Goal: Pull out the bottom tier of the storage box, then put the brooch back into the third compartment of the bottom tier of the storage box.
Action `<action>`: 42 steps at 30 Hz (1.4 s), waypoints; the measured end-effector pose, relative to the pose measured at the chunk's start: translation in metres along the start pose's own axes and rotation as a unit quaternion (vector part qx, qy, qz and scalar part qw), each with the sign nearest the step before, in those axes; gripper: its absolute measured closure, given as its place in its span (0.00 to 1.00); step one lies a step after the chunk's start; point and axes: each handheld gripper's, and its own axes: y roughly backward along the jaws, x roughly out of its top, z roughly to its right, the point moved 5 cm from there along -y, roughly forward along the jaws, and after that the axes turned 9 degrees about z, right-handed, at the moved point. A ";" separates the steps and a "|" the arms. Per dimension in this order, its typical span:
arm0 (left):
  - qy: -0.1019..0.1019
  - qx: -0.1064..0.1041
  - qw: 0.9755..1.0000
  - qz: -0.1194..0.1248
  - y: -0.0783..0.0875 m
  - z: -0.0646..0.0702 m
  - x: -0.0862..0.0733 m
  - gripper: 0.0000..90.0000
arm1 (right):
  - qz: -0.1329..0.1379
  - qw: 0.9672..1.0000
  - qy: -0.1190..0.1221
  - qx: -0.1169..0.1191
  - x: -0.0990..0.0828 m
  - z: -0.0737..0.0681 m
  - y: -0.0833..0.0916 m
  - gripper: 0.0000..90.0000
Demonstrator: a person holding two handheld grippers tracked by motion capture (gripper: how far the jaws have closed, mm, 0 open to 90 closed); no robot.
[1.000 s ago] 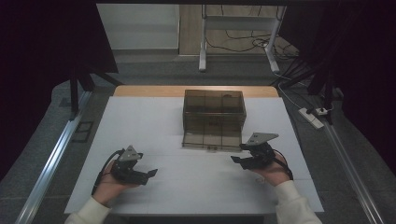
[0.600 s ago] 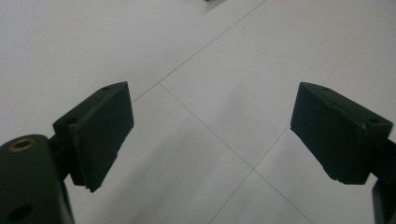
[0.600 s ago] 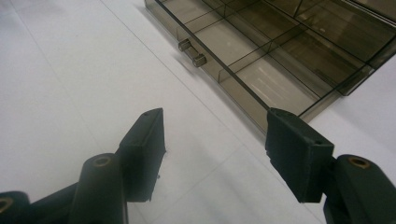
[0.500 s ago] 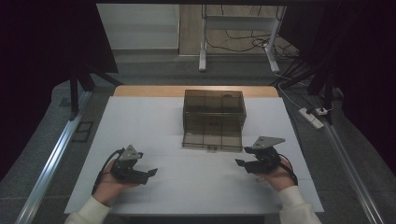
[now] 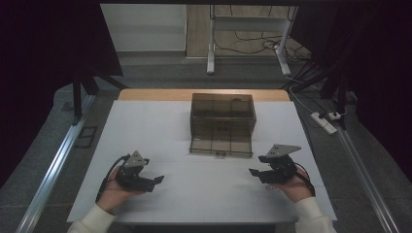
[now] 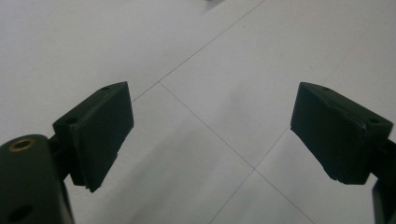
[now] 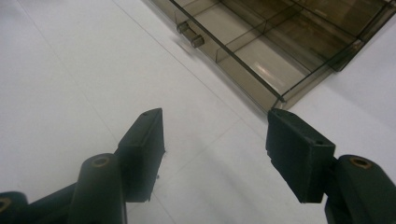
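A smoky brown see-through box (image 5: 222,116) with inner compartments stands at the middle back of the white table (image 5: 204,199). Its bottom drawer (image 5: 221,144) is pulled out toward me, with two small knobs (image 7: 191,36) on its front. My left gripper (image 5: 158,180) rests low at the front left, jaws wide open over bare table (image 6: 210,122), nothing between them. At the front right my right gripper (image 5: 254,173) is open too, empty, aimed at the drawer's near corner (image 7: 280,99) and a short way from it.
A wooden strip (image 5: 145,94) shows behind the white top. A metal rail (image 5: 58,160) runs along the left side, and a power strip (image 5: 324,122) lies on the floor to the right. A desk frame with cables (image 5: 248,29) stands behind.
My right gripper has drawn back from the drawer front toward the front right of the table. The left gripper has stayed put.
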 end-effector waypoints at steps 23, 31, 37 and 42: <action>0.002 0.003 1.000 0.001 0.001 0.000 0.000 0.14 | -0.015 0.999 -0.012 -0.030 -0.011 0.006 0.023 0.41; 0.004 0.002 1.000 -0.001 0.000 -0.001 0.000 0.14 | -0.034 0.998 -0.009 -0.042 -0.013 0.007 0.028 0.41; 0.004 0.004 1.000 0.002 0.001 -0.001 0.000 0.14 | -0.061 0.997 -0.014 -0.050 -0.018 0.007 0.032 0.41; 0.003 0.003 1.000 0.000 0.001 -0.001 0.000 0.14 | -0.079 0.995 -0.011 -0.056 -0.024 0.007 0.034 0.41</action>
